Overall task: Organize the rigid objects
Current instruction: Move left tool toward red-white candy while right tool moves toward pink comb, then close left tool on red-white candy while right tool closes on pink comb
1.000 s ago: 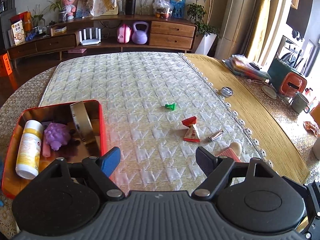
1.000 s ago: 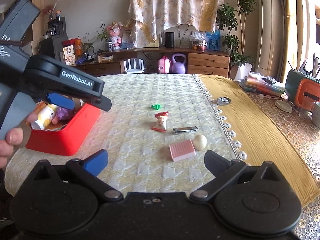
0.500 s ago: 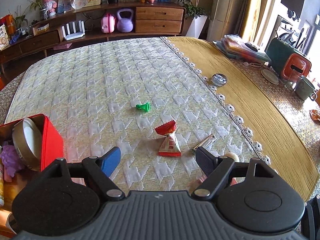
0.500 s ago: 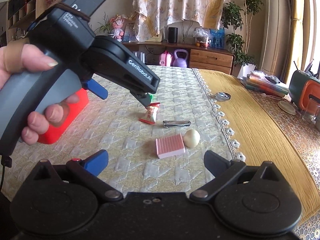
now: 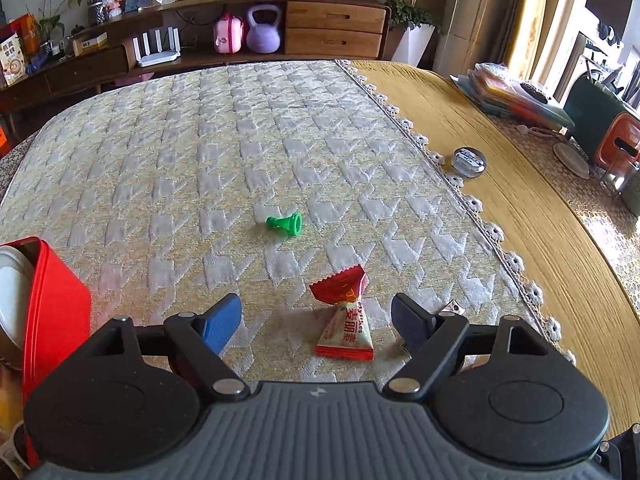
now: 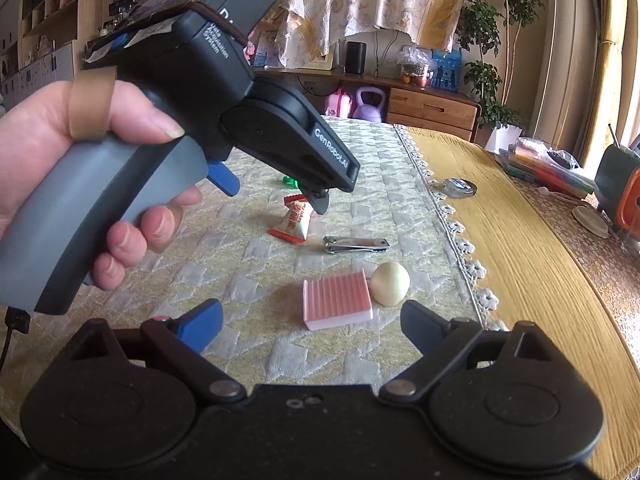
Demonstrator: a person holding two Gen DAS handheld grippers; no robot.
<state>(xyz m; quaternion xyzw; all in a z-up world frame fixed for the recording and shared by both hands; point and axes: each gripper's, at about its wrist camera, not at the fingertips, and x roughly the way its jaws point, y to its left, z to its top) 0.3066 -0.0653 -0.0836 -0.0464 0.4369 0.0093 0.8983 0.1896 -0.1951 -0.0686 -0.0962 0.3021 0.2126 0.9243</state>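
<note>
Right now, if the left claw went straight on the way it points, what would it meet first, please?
Most likely the red-and-white candy packet, lying on the quilted mat between the open left claw's fingers; depth is hard to judge.

The left gripper [image 6: 276, 188] carried white print on its black body: "GenRoboLAI" (or near that, last letters unclear) ran along the arm, and "Data Acquisition System" sat in small type on the upper housing, under a big letter "D" cut off by a strap. The candy wrapper [image 5: 346, 320] near the quilted mat's front edge bore red Chinese characters, "麦丽素" as far as legible, on its white half; the same wrapper [image 6: 295, 220] showed red print in the right wrist view, too small to read. A box [image 5: 11, 58] at the sideboard's left end had Chinese print, unreadable. The round tin [image 5: 469, 161] had a label, blurred.
</note>
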